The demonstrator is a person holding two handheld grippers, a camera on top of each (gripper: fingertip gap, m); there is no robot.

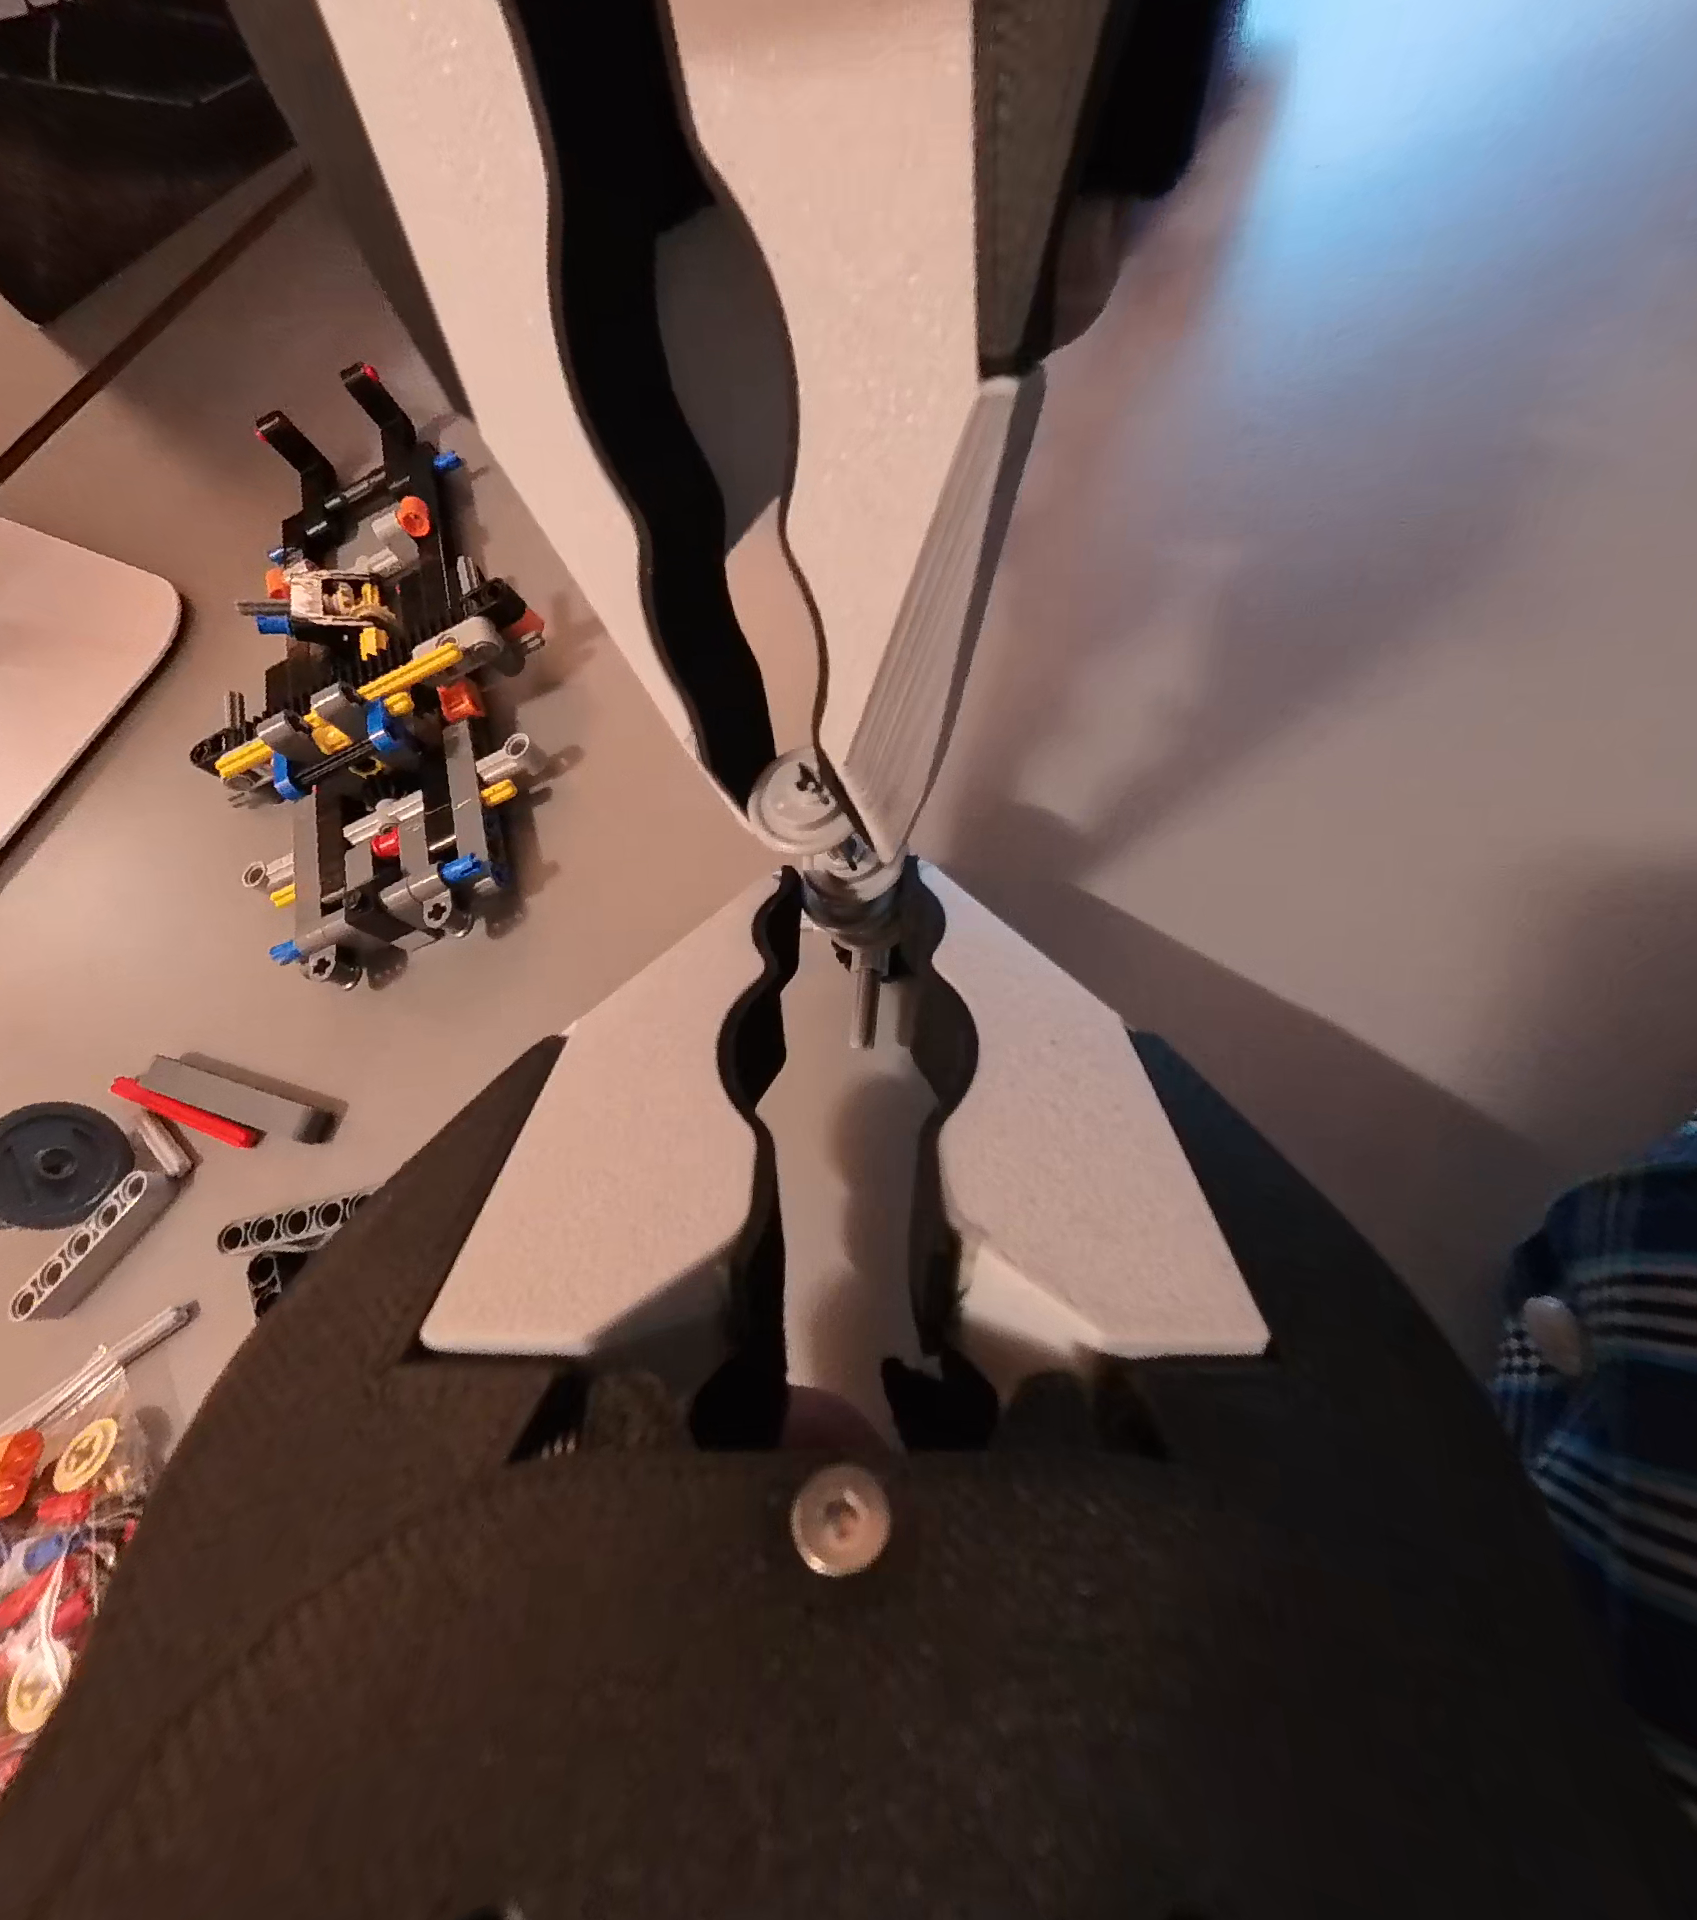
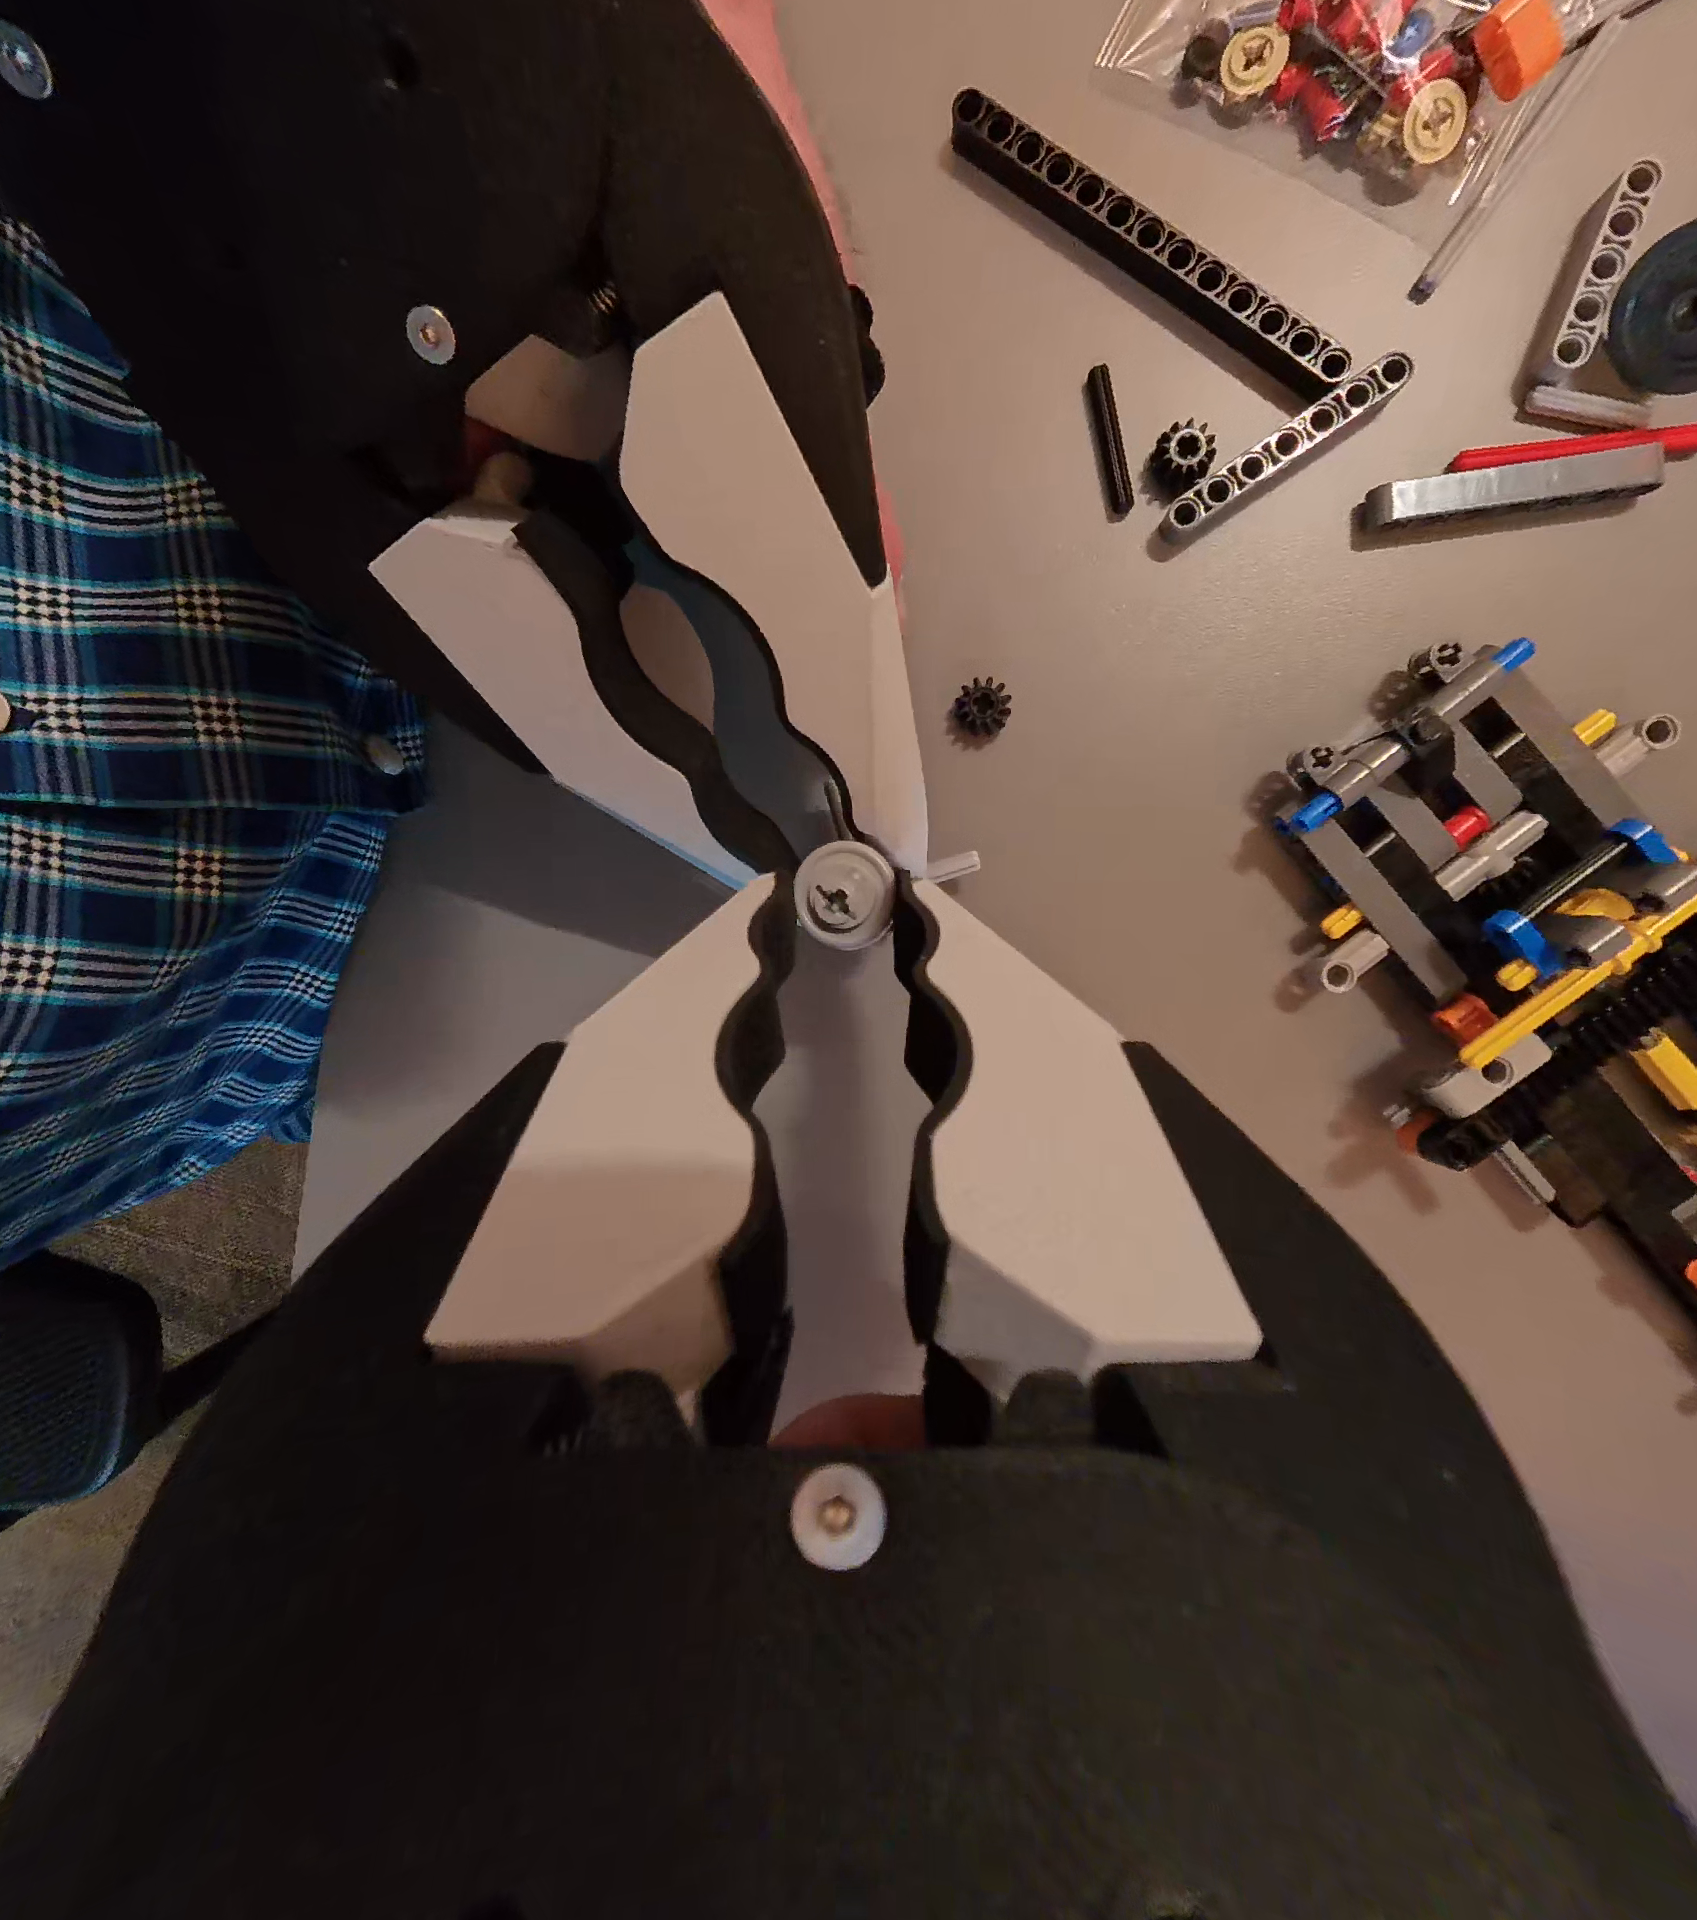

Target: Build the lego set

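Both grippers, left [image 1: 849, 883] and right [image 2: 842, 894], pinch tip-to-tip on one small grey axle-and-bush piece [image 2: 842, 896] held above the table [image 2: 1083, 582], beside the chassis [image 2: 1592, 966]; light, rigid, probably slippery, best gripped by its flanges.
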